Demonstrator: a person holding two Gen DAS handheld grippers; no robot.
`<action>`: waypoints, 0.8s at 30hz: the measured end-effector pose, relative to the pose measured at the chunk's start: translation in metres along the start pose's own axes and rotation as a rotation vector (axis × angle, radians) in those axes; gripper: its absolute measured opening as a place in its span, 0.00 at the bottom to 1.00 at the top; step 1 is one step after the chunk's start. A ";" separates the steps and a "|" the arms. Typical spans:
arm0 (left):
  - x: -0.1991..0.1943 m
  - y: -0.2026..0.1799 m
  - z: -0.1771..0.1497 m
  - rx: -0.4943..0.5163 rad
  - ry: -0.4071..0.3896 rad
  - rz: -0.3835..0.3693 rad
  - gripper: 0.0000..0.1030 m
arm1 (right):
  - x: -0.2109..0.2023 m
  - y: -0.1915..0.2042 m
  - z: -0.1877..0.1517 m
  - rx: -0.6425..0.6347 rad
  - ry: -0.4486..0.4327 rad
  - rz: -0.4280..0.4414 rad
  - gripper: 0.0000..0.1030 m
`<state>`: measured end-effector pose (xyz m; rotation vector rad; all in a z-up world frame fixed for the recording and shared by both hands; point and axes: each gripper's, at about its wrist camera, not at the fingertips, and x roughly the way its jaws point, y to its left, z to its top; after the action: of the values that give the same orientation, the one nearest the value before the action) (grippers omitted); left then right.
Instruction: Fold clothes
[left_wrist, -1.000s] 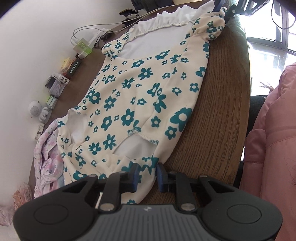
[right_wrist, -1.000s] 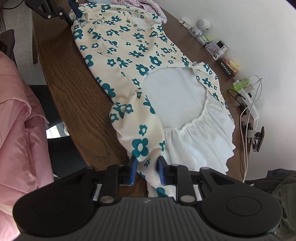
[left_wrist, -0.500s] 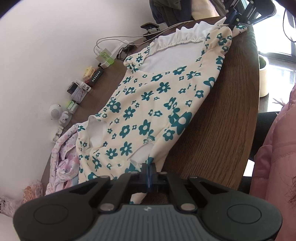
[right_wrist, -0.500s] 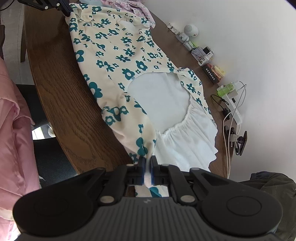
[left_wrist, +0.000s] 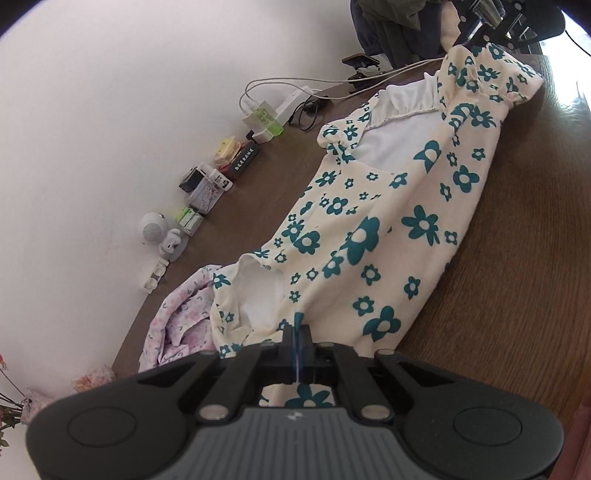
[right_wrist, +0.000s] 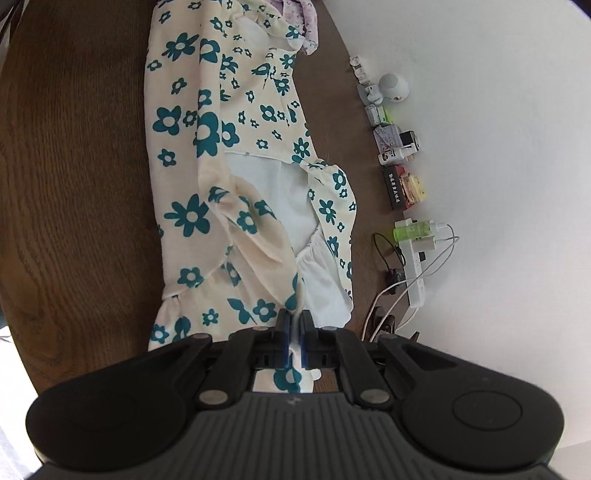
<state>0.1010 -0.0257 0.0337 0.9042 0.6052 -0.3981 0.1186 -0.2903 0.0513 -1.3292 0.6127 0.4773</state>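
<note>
wooden table (left_wrist: 517, 258) | both jaws clenched on floral dress (left_wrist: 369, 240) | pink garment (left_wrist: 177, 325) clearer in left view

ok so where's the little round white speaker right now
The round white speaker sits at the table's far edge against the wall, in the right wrist view's upper right, between small white clips and a row of small boxes, apart from the floral dress.

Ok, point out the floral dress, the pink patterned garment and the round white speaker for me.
floral dress (left_wrist: 373, 236), left wrist view, middle of the front panel.
pink patterned garment (left_wrist: 181, 325), left wrist view, crumpled middle.
round white speaker (right_wrist: 394, 86), right wrist view, its rounded body.
</note>
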 end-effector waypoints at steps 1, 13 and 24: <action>0.008 0.003 0.001 -0.015 0.012 -0.012 0.00 | 0.010 -0.001 0.003 -0.018 0.007 0.016 0.04; 0.054 0.021 -0.001 -0.159 0.107 -0.115 0.00 | 0.078 -0.014 0.012 -0.035 0.001 0.111 0.05; 0.056 0.024 -0.004 -0.228 0.113 -0.119 0.04 | 0.094 -0.011 0.003 0.049 -0.041 0.105 0.06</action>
<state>0.1559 -0.0128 0.0099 0.6769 0.7944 -0.3780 0.1973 -0.2912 -0.0018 -1.2420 0.6589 0.5698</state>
